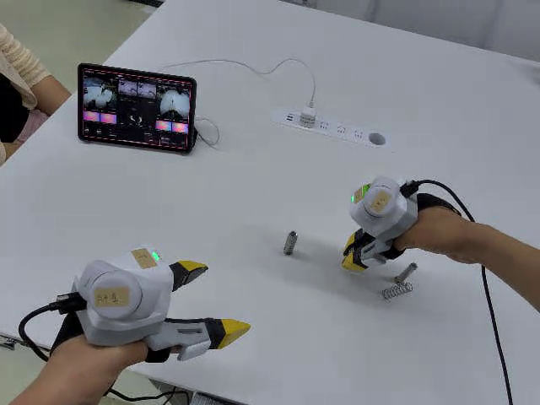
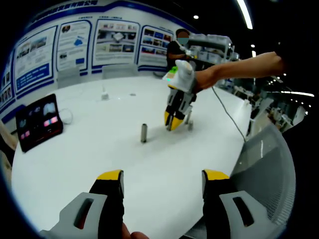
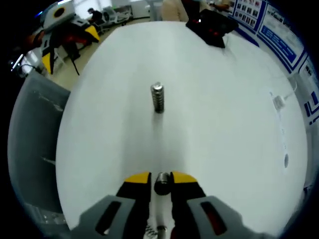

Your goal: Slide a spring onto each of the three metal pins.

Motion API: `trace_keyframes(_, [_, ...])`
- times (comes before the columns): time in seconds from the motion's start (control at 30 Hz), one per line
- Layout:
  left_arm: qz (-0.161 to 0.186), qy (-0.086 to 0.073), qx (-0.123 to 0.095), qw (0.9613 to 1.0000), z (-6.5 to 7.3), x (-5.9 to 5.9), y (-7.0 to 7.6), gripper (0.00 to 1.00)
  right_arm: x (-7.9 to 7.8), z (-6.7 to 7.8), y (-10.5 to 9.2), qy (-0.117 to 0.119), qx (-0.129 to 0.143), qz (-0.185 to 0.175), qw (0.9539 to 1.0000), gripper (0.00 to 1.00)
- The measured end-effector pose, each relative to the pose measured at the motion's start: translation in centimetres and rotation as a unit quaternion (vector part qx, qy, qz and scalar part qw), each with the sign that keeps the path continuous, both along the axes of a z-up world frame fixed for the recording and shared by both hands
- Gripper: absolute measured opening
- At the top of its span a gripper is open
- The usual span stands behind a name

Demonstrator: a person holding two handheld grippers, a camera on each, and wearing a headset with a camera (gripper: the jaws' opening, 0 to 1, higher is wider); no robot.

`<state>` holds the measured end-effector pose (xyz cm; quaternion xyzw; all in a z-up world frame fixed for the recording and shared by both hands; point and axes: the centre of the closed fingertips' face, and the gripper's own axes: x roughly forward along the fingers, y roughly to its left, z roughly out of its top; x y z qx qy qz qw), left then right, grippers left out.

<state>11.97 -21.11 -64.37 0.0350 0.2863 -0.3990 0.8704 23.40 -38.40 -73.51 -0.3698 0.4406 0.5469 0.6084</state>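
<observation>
Shows the right gripper (image 1: 353, 260), tips lowered to the white table (image 1: 253, 152), closed on a metal pin (image 3: 161, 183), and the left gripper (image 1: 215, 297) held over the table's near edge with jaws wide apart. Places a second pin (image 1: 290, 243), already wearing its spring, upright on the table between the two grippers. Locates a third pin (image 1: 406, 272) and a loose spring (image 1: 396, 290) lying close together just beside the right gripper.
</observation>
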Motion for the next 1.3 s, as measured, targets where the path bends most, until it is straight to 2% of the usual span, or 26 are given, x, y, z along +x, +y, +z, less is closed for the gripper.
trace_keyframes(0.13, [0.003, 0.000, 0.000, 1.0000, 0.1, 0.1, 0.0, 0.65, -0.2, -0.3, -0.6, -0.001, -0.005, -0.006, 1.0000, 0.28])
trace_keyframes(0.2, [0.003, 0.000, 0.000, 1.0000, 0.1, 0.0, -0.1, 0.65, -0.3, -0.1, -0.8, -0.001, -0.002, -0.010, 0.9999, 0.31])
trace_keyframes(0.33, [-0.001, 0.001, -0.001, 1.0000, 0.0, -0.1, -0.6, 0.65, -0.1, 0.4, -1.4, -0.009, 0.009, -0.027, 0.9996, 0.45])
trace_keyframes(0.5, [-0.008, 0.000, -0.001, 1.0000, 0.1, -0.2, -1.4, 0.65, 0.0, 1.8, -1.7, -0.002, 0.047, -0.075, 0.9961, 0.52])
trace_keyframes(0.63, [-0.013, -0.002, -0.002, 0.9999, 0.3, 0.1, -2.0, 0.65, 0.9, 3.3, -2.5, -0.024, 0.061, -0.111, 0.9916, 0.64])
trace_keyframes(0.7, [-0.018, -0.003, -0.002, 0.9998, 0.4, 0.2, -2.4, 0.65, 0.9, 3.9, -2.8, -0.026, 0.066, -0.119, 0.9904, 0.67])
trace_keyframes(0.93, [-0.031, -0.010, 0.000, 0.9995, 1.0, 0.8, -3.5, 0.65, 0.3, 6.4, -3.4, -0.035, 0.104, -0.152, 0.9822, 0.67])
trace_keyframes(1.1, [-0.040, -0.012, 0.000, 0.9991, 1.4, 0.9, -4.5, 0.65, 0.2, 7.5, -4.0, -0.056, 0.125, -0.189, 0.9724, 0.70])
trace_keyframes(1.2, [-0.044, -0.013, 0.001, 0.9990, 1.5, 1.2, -5.1, 0.65, 0.4, 7.5, -4.7, -0.059, 0.146, -0.212, 0.9644, 0.70])
trace_keyframes(1.3, [-0.048, -0.015, 0.002, 0.9987, 1.7, 1.3, -5.6, 0.65, -0.2, 7.9, -4.9, -0.061, 0.161, -0.229, 0.9583, 0.71])
